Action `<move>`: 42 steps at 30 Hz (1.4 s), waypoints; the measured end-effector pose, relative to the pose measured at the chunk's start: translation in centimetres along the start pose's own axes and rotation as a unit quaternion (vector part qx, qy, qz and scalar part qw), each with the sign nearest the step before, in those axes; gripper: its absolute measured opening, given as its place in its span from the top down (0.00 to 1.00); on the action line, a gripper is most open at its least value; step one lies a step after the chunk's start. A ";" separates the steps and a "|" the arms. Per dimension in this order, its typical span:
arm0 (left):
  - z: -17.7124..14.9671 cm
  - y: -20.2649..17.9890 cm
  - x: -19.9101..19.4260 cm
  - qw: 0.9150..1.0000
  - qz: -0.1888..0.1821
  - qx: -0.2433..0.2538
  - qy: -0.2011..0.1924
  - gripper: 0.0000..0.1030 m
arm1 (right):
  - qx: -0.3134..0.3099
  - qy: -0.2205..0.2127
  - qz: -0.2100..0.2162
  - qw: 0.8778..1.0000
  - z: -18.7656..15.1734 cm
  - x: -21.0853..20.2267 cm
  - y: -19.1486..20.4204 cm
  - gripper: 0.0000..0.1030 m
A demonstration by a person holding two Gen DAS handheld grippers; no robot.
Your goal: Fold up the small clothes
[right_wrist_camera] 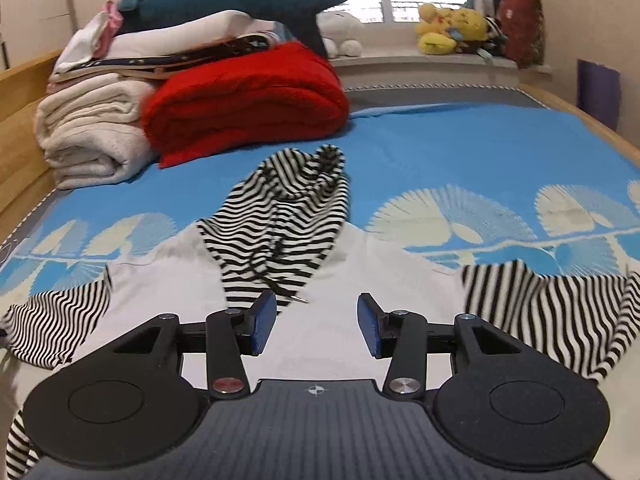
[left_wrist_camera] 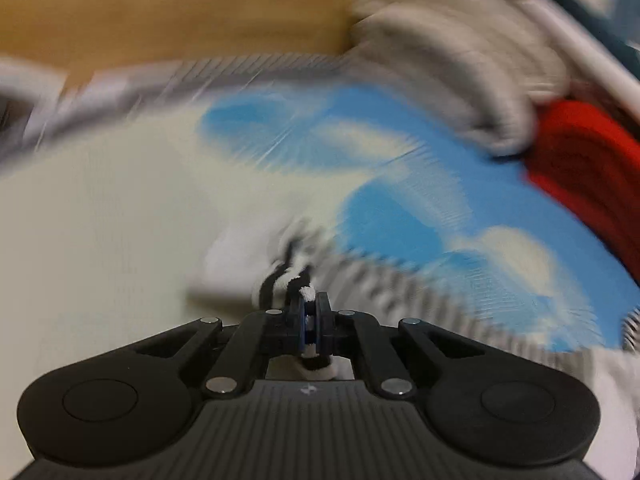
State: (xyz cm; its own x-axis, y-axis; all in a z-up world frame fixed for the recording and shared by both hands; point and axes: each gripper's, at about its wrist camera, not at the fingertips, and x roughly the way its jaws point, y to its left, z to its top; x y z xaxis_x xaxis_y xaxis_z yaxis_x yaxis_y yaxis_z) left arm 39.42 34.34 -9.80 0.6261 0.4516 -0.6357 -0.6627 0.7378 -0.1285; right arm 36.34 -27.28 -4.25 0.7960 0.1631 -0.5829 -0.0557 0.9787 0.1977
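Note:
A small white hoodie (right_wrist_camera: 328, 320) with a black-and-white striped hood (right_wrist_camera: 288, 216) and striped sleeves (right_wrist_camera: 560, 312) lies spread on the blue patterned bed cover (right_wrist_camera: 460, 152). My right gripper (right_wrist_camera: 316, 320) is open and empty, just above the hoodie's white body below the hood. In the blurred left wrist view, my left gripper (left_wrist_camera: 310, 308) is shut on a striped edge of the hoodie (left_wrist_camera: 280, 280), with white cloth trailing ahead of it over the cover (left_wrist_camera: 400, 208).
A folded red blanket (right_wrist_camera: 248, 96) and rolled white blankets (right_wrist_camera: 92, 128) are stacked at the far left, with a plush shark (right_wrist_camera: 240, 0) on top. Plush toys (right_wrist_camera: 452, 28) sit on the windowsill. Wooden bed rails (right_wrist_camera: 600, 120) run along both sides.

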 end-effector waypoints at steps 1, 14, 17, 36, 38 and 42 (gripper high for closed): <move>0.2 -1.9 -1.7 0.999 -0.028 0.022 -0.020 0.96 | 0.006 0.001 -0.002 1.000 0.0 -0.1 -0.4 0.55; -10.2 -24.7 -23.5 0.863 -0.445 0.212 0.111 0.67 | 0.135 0.047 -0.016 0.990 0.1 0.0 -6.2 0.76; -9.8 -22.5 -22.6 0.891 -0.411 0.167 0.093 0.66 | 0.176 0.060 -0.013 0.983 -0.3 0.5 -7.4 0.76; -5.7 -17.4 -10.2 0.957 -0.202 0.128 0.166 0.67 | 0.285 0.146 -0.039 0.947 -4.9 9.0 -6.1 0.97; -5.8 -17.3 -9.8 0.956 -0.199 0.132 0.168 0.67 | 0.283 0.104 -0.024 0.953 -4.2 8.1 -6.0 0.97; -6.6 -17.6 -9.7 0.951 -0.205 0.148 0.175 0.67 | 0.237 -0.033 0.000 0.971 -1.8 3.7 -5.1 0.98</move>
State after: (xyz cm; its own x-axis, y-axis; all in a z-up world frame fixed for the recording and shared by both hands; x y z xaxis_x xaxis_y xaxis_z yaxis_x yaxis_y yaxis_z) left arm 42.31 13.67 -6.41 0.5973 -0.0616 -0.7996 -0.2142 0.9486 -0.2330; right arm 38.46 -31.41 -8.86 0.8334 0.1399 -0.5347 0.2152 0.8089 0.5472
